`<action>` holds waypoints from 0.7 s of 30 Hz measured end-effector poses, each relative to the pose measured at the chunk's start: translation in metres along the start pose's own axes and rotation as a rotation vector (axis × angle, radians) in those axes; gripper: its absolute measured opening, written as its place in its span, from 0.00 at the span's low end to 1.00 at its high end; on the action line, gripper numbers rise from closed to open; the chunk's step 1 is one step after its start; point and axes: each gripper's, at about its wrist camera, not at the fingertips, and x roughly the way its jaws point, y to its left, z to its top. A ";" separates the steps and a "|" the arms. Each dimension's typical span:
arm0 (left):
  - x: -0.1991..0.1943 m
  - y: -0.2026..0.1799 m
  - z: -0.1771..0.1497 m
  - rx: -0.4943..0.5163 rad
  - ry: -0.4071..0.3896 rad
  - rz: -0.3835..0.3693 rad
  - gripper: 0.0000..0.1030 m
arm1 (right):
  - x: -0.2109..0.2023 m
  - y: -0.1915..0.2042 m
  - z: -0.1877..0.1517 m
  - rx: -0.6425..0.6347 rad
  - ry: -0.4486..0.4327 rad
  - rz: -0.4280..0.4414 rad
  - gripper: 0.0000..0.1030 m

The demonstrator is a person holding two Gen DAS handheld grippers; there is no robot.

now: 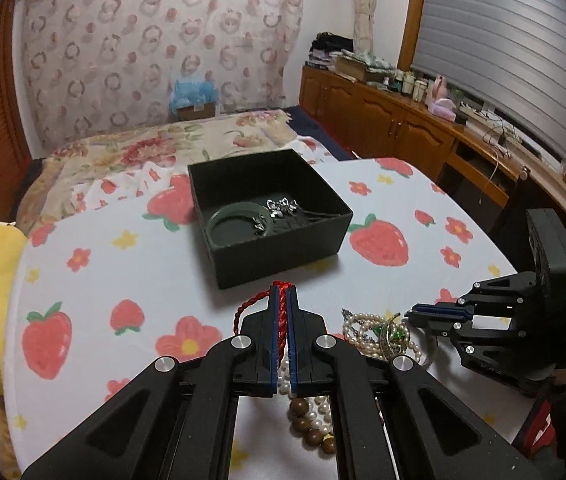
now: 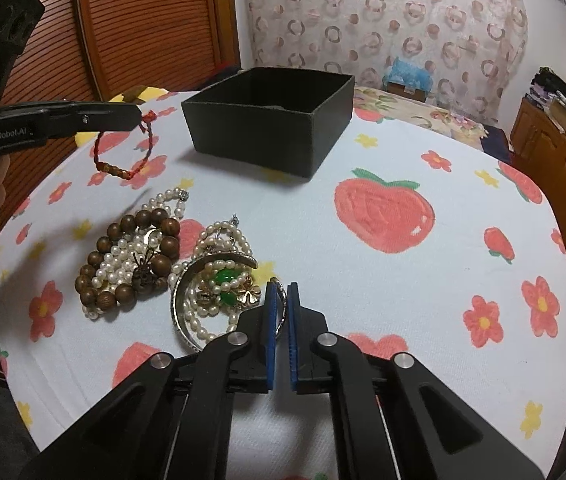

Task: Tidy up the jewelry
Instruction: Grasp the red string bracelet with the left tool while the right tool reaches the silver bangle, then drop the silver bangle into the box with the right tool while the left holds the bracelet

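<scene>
Hand-held grippers both pinched shut: left [image 1: 282, 300] on red cord bracelet [image 2: 123, 152], right [image 2: 282, 300] on silver bangle [image 2: 181, 300].

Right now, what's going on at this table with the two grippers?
A person is sorting jewelry into the black box. The left gripper is shut on a red cord bracelet, held lifted just short of the box. The right gripper is shut on the silver bangle at the edge of the pile, where pearl strands and a wooden bead bracelet lie tangled on the strawberry tablecloth. A green bangle and silver pieces already sit inside the box.
</scene>
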 end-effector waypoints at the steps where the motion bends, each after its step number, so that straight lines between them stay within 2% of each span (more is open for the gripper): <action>1: -0.002 0.001 0.001 -0.002 -0.005 0.002 0.02 | -0.001 0.001 0.001 -0.007 -0.004 -0.004 0.05; 11: -0.005 0.003 0.001 -0.014 -0.028 0.013 0.02 | -0.022 0.007 0.014 -0.038 -0.066 -0.032 0.05; 21: -0.012 0.008 0.012 -0.013 -0.052 0.034 0.02 | -0.024 0.006 0.062 -0.054 -0.127 -0.051 0.05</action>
